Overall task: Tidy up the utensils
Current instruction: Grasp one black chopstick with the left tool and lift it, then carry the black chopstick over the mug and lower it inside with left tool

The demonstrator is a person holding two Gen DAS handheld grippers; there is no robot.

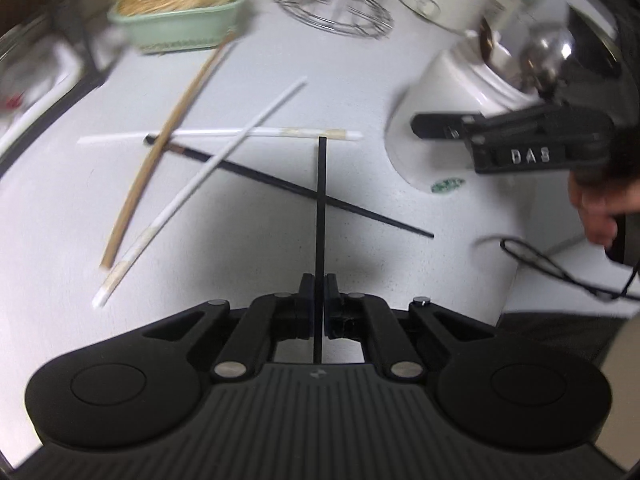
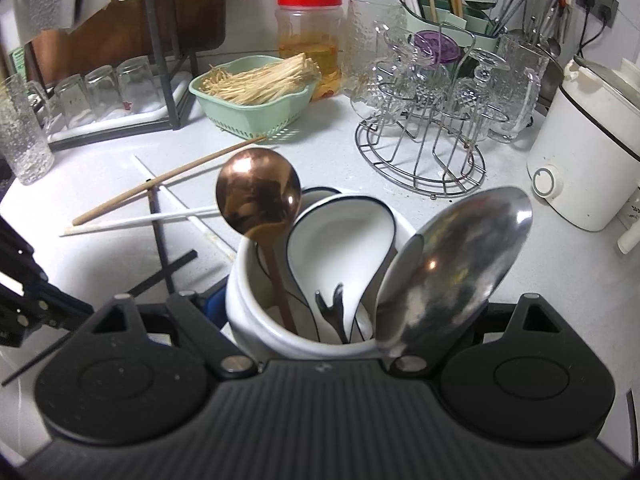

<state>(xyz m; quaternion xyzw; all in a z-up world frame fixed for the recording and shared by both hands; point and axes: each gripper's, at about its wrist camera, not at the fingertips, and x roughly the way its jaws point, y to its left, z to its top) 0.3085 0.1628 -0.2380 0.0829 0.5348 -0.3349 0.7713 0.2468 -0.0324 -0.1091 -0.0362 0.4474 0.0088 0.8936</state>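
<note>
On the left wrist view:
- left gripper [image 1: 319,307]: pads squeezed together on a black stick [image 1: 321,216].
- stick's long line: it points straight ahead, away from the camera, and its far tip sits over the crossing sticks on the counter [image 1: 360,60].
- loose sticks: two white sticks [image 1: 208,168], one brown stick [image 1: 168,136] and one more black one [image 1: 288,188] lie crossed on the counter, past the pads and a bit to the picture's left.
- pot [image 1: 436,92]: white, off to the picture's right, beyond the tip of the held stick.
- right gripper [image 1: 512,136]: reaches across at the pot, with a hand [image 1: 596,204] behind it.
- writing: "DAS" on the side of the right gripper. A green sticker [image 1: 448,185] low on the pot is too blurry to read.
- next move, my guess: the held stick has to swing to the picture's right and tip into the pot. The left gripper has it; the right one only steadies the pot.

On the right wrist view:
- right gripper [image 2: 320,320]: the pot [image 2: 256,312] sits between its fingers; it looks clamped on the pot, though the pads are hidden.
- inside the pot: a copper spoon [image 2: 258,196], white spoons [image 2: 340,232] and a big silver spoon [image 2: 464,264], all standing up.
- loose sticks [image 2: 168,220]: on the counter to the picture's left of the pot, beyond it.
- writing: none I can read.
</note>
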